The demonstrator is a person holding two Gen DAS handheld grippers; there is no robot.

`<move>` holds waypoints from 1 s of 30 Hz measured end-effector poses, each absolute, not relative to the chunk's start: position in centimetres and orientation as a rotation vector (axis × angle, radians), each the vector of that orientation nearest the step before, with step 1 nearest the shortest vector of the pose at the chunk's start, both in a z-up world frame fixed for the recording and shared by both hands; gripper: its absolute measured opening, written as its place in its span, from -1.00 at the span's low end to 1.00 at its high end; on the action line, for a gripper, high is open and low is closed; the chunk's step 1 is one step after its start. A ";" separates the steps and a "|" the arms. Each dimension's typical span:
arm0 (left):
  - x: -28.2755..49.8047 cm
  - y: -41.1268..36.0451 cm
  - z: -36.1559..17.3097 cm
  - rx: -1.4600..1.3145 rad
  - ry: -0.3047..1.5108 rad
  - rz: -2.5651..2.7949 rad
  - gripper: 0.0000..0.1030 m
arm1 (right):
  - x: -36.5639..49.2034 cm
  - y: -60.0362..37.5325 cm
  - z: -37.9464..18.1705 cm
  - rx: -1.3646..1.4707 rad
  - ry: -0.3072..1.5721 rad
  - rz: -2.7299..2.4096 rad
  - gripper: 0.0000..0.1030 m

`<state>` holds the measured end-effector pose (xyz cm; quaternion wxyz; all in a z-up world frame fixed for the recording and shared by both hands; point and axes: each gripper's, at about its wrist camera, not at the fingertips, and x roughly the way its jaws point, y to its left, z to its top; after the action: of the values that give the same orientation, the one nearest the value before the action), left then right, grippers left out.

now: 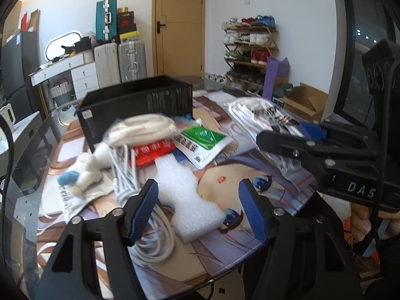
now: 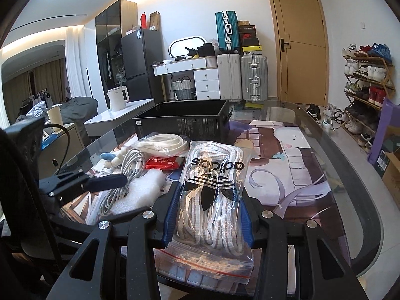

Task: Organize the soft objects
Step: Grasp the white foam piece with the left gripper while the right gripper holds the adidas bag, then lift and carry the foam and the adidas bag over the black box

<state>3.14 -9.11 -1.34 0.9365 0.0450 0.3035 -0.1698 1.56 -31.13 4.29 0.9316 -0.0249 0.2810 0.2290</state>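
A white foam block [image 1: 190,200] lies on the printed mat between the blue pads of my left gripper [image 1: 197,210]. The pads stand apart on either side of the block and do not press on it, so this gripper is open. A coil of white cable [image 1: 150,225] lies by the left finger. In the right wrist view my right gripper [image 2: 210,217] is shut on a clear zip bag of white laces [image 2: 212,195] with a black logo. The bag is held above the mat. The open black box [image 2: 182,120] stands at the back of the table.
On the mat lie a second bag of white laces [image 1: 142,127], a red packet [image 1: 152,151], a green and white pouch [image 1: 202,142] and a white plush toy [image 1: 80,172]. The glass table's rim [image 2: 362,200] curves round at the right. A person's hand [image 1: 362,217] holds the right gripper.
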 end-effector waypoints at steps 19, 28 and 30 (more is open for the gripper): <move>4.0 -9.9 -2.3 0.110 0.644 -0.343 -0.33 | 1.5 -31.0 4.3 -0.061 0.572 0.460 -0.18; 3.4 -8.6 -0.6 0.055 0.582 -0.341 -0.36 | 1.3 -31.1 4.8 -0.051 0.563 0.465 -0.18; 3.2 -8.0 -0.1 0.039 0.566 -0.336 -0.36 | 1.3 -31.0 5.1 -0.052 0.558 0.471 -0.18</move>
<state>3.21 -7.99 -0.11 0.9461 0.0192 0.2781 -0.1648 1.26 -30.99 5.07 0.9337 -0.0254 0.2730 0.2305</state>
